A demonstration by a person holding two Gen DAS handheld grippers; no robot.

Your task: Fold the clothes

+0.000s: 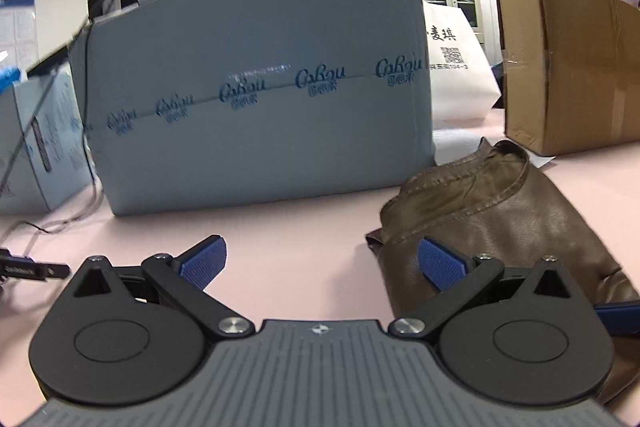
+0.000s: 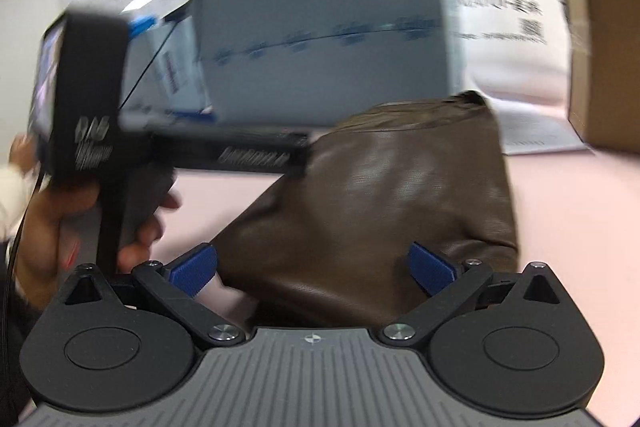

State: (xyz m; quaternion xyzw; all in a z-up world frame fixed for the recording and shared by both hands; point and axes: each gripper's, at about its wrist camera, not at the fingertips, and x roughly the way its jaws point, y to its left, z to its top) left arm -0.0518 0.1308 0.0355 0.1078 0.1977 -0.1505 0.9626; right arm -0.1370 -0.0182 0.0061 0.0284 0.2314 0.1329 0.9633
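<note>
On the pink bench (image 1: 304, 227), your brown leather jacket (image 1: 500, 211) lies already bundled compactly; both grippers' jaws stand apart, holding nothing. Judge folding nearly complete; only final tidying remains.

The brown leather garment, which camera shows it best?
The left wrist view: the brown leather garment is sharp there, with its seams and collar edge visible. The right wrist view shows more of its surface, but blurred.
</note>
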